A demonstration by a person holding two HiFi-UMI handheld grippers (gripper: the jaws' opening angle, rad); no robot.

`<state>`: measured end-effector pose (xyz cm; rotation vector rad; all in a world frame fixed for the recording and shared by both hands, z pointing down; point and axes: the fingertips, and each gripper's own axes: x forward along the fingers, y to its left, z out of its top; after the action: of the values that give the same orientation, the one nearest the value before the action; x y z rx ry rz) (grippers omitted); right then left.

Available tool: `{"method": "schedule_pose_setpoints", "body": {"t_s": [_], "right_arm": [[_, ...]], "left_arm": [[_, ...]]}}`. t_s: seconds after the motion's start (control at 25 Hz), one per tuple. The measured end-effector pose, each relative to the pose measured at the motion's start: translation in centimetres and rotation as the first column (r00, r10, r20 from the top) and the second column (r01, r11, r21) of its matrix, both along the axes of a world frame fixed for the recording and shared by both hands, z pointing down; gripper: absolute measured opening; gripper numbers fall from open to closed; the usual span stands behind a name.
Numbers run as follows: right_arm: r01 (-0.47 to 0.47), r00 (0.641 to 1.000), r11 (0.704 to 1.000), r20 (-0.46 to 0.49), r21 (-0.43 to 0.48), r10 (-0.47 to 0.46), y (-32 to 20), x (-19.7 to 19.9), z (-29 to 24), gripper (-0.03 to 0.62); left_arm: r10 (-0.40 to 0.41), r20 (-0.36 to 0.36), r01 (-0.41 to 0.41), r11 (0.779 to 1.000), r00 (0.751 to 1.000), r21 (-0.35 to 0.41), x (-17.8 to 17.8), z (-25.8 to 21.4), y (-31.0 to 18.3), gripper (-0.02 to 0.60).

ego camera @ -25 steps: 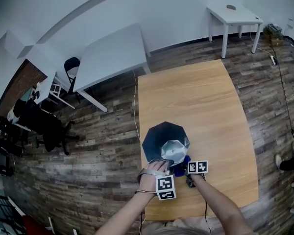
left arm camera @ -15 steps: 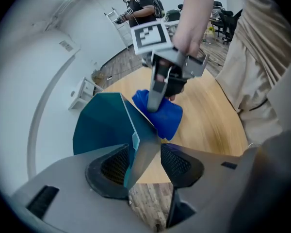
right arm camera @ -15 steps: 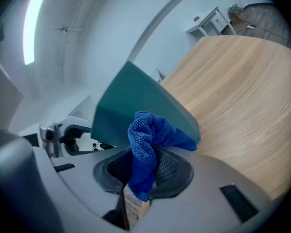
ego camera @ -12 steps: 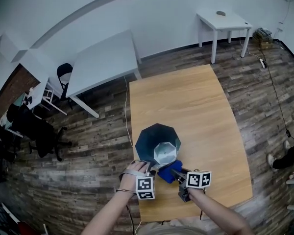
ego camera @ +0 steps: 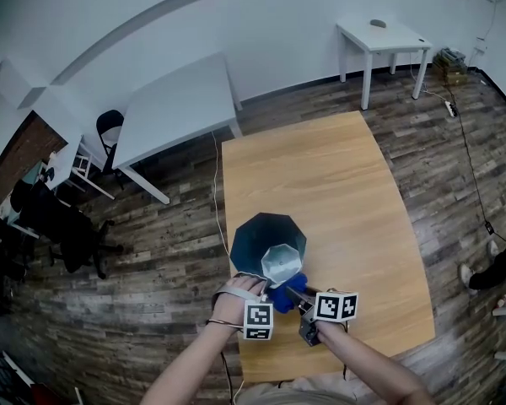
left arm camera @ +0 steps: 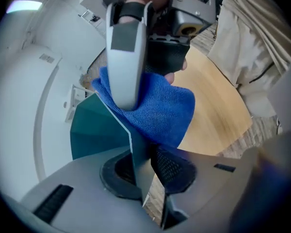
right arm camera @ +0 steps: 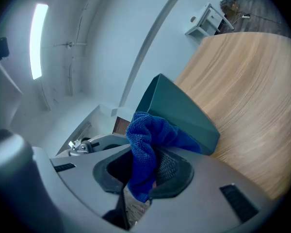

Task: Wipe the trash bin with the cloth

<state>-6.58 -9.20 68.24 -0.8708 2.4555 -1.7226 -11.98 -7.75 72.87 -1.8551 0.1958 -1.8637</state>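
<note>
Trash bin (ego camera: 257,236): teal, upright on the wooden surface (ego camera: 337,184), close to the edge nearest the person. A pale silvery panel (ego camera: 282,264) shows at the bin's near side.

Left gripper (left arm camera: 141,166): its jaws have just been closing and now pinch the bin's thin wall at the near rim. The wall edge runs straight between the pads.

Right gripper (right arm camera: 144,171): jaws clamped on the blue cloth (right arm camera: 148,140), with a bunched fold between the pads. The rest of the cloth lies against the bin's rim, just right of the left gripper's hold in the head view.

In the left gripper view, one pale jaw of the right gripper crosses the cloth above the bin's rim.
</note>
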Motion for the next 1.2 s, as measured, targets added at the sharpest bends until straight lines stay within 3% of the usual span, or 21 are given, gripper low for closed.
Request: {"method": "schedule_pose_setpoints", "body": {"t_s": [0.16, 0.32, 0.52, 0.84, 1.0, 1.2], "right_arm": [[0.032, 0.999, 0.999, -0.042, -0.024, -0.033, -0.3, -0.3, 3.5, 0.08], [0.044, 0.998, 0.991, -0.03, -0.125, -0.048, -0.5, -0.3, 8.5, 0.08], [0.087, 0.985, 0.988, -0.14, -0.127, -0.105, -1.3, -0.4, 13.8, 0.08], [0.036, 0.973, 0.97, -0.214, -0.241, -0.09, -2.5, -0.1, 21.2, 0.08], [0.041, 0.942, 0.972, -0.316, -0.232, -0.116, -3.2, -0.3, 24.4, 0.08], [0.042, 0.943, 0.976, -0.315, -0.212, -0.108, -2.3, 0.6, 23.7, 0.08]], "left_arm": [[0.008, -0.002, -0.008, 1.0, 1.0, -0.019, 0.0, 0.0, 0.1, 0.063], [0.007, -0.005, -0.008, 1.0, 1.0, -0.027, 0.1, 0.2, 0.2, 0.06], [0.002, -0.018, -0.003, 0.999, 1.0, -0.035, 0.4, 0.3, -0.1, 0.059], [-0.015, -0.036, 0.013, 0.998, 0.999, -0.055, 0.8, 0.4, -0.3, 0.058], [-0.041, -0.057, 0.037, 0.997, 0.998, -0.068, 0.9, 0.3, -0.5, 0.055], [-0.124, -0.097, 0.115, 0.989, 0.988, -0.087, 1.1, 0.7, -0.3, 0.054]]}}
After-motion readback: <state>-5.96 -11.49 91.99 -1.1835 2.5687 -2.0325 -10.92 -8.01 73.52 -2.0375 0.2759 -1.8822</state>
